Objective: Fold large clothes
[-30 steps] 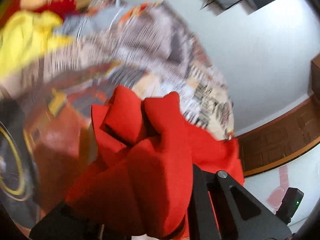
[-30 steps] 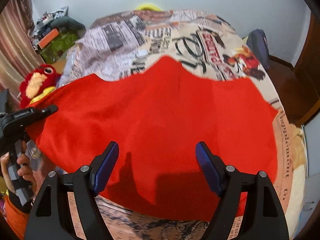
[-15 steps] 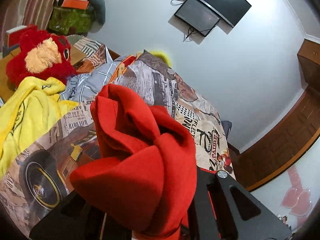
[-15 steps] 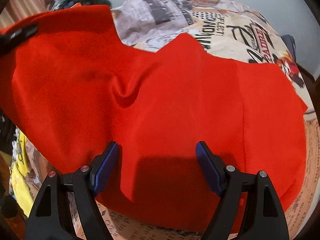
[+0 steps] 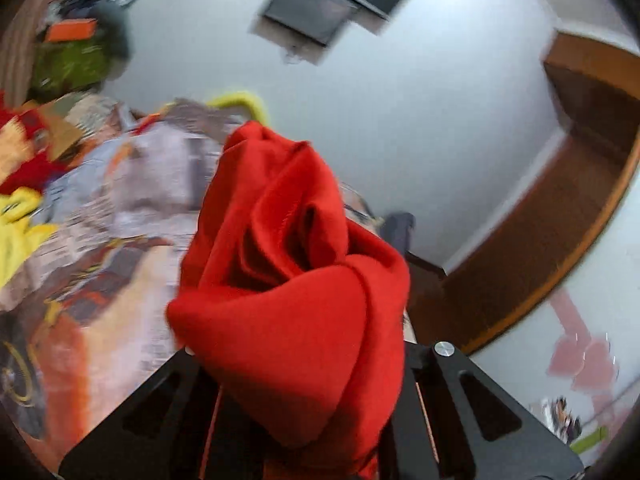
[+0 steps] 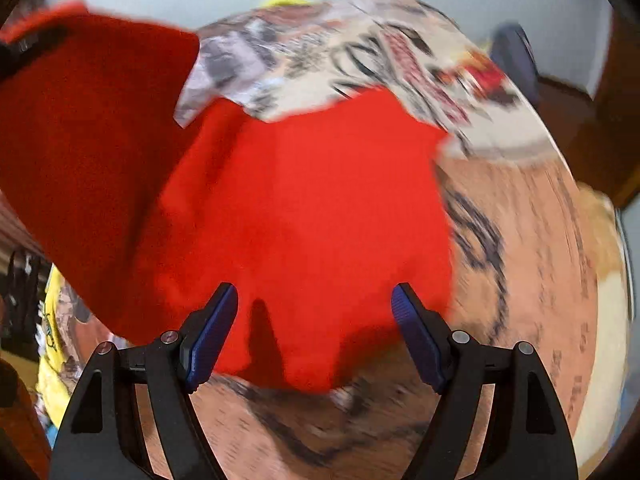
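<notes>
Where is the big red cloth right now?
The red cloth lies on the printed bedspread in the right wrist view, in front of the open right gripper. Its left side is lifted, bunched in the shut left gripper.

Bare bed [image 6: 520, 240] right of red cloth [image 6: 304, 208] is free; lifted cloth blocks left; plush toy [image 5: 24, 152] & yellow garment [image 5: 16, 232] crowd far side.

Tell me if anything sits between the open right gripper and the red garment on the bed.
Nothing visible does. The right gripper hangs open right above the red garment, which lies spread on the printed bedsheet, with only air between the pads and cloth. One corner is lifted at upper left by the left gripper.
</notes>
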`<state>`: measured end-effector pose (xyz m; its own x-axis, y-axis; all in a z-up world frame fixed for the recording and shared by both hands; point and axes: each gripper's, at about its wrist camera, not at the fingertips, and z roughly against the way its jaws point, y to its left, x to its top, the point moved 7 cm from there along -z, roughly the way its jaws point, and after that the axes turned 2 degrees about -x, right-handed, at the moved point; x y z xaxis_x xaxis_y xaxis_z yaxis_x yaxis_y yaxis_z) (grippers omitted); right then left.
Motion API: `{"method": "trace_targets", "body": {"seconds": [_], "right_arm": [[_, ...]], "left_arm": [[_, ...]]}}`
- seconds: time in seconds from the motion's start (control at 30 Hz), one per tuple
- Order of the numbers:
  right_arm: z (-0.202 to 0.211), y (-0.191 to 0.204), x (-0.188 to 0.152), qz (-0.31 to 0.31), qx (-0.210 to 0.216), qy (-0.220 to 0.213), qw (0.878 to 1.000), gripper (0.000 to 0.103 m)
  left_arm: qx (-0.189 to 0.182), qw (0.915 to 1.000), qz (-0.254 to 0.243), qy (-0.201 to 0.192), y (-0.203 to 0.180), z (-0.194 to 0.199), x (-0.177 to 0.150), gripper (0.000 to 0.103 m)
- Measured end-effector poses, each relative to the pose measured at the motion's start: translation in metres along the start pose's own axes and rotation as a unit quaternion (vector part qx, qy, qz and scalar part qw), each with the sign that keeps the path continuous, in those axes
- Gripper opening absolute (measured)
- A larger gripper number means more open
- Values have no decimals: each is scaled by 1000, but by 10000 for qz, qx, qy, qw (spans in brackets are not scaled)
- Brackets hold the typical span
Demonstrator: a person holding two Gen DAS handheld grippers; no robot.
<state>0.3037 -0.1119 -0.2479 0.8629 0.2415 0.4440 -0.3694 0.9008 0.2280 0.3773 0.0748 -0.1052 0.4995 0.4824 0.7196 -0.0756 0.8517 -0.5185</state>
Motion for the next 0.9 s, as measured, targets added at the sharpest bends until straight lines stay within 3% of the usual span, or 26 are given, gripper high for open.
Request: {"method": "trace_targets", "body": {"seconds": [0.07, 0.2, 0.33, 0.43, 0.53, 0.7, 0.77, 0.9], "right_arm": [[-2, -17, -11, -243, 88, 112, 9996, 76], [-6, -41, -33, -652, 275, 336, 9969, 76], [2, -70, -46, -967, 208, 345, 9945, 76], [14, -86, -55, -1061, -32, 289, 9939, 76], [26, -96, -58, -1020, -244, 202, 9943, 76], [52, -96, -48, -952, -317, -114, 9949, 76], [64, -92, -43, -989, -259, -281, 9944, 76], [88, -78, -28, -954, -61, -667, 9932, 76]], "left_arm": [[-74, 9990, -407, 186, -38, -21, -17, 7], [-374, 9862, -1184, 1096, -94, -71, -83, 7], [-420, 9496, -1851, 2496, -102, -111, -176, 7], [-286, 9293, -1952, 3122, -79, -122, -219, 7], [-385, 9266, -1835, 3260, -68, -113, -231, 11], [-597, 9225, -1990, 3253, -76, -71, -219, 42], [-536, 9265, -2204, 3003, -79, -50, -204, 62], [-427, 9422, -2302, 2397, -68, -20, -166, 77]]}}
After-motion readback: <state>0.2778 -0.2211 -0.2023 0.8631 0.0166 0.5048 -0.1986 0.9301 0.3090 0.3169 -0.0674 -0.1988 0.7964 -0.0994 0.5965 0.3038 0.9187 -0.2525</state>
